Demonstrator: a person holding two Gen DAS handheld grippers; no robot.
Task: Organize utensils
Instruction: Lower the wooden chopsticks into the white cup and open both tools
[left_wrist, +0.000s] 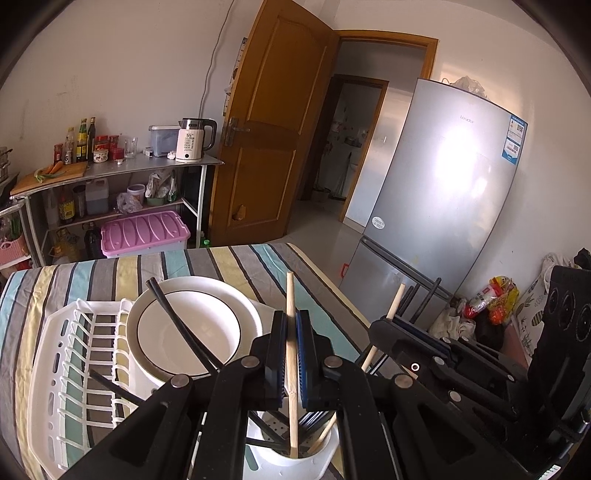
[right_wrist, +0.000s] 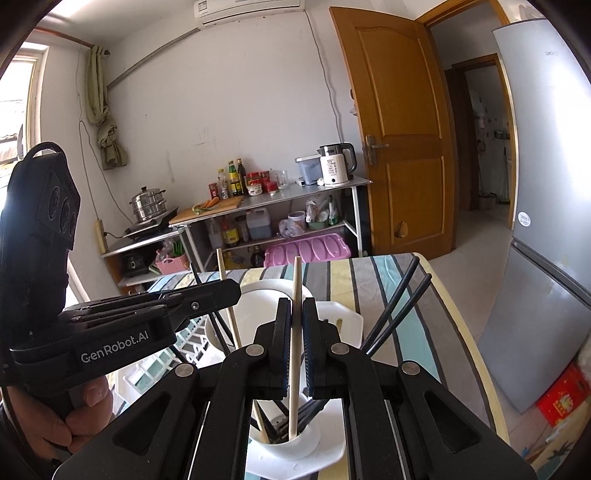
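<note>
rack (left_wrist: 74, 354): on the worktop (left_wrist: 229, 258), left of the cup
plates (left_wrist: 192, 332): upright in the rack's right end
cup (left_wrist: 295, 461): near edge, chopsticks standing in it
shelf (left_wrist: 122, 170): behind the worktop, kettle (left_wrist: 192, 140) on top
fridge (left_wrist: 443, 184): right, past the worktop

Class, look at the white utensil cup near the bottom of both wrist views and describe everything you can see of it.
The white utensil cup is a round, open-topped holder that looks like plastic, standing upright on a white base by the dish rack. A perforated insert shows inside. It holds black chopsticks and pale wooden ones. The left gripper and right gripper each pinch a wooden chopstick whose lower end reaches into the cup.
</note>
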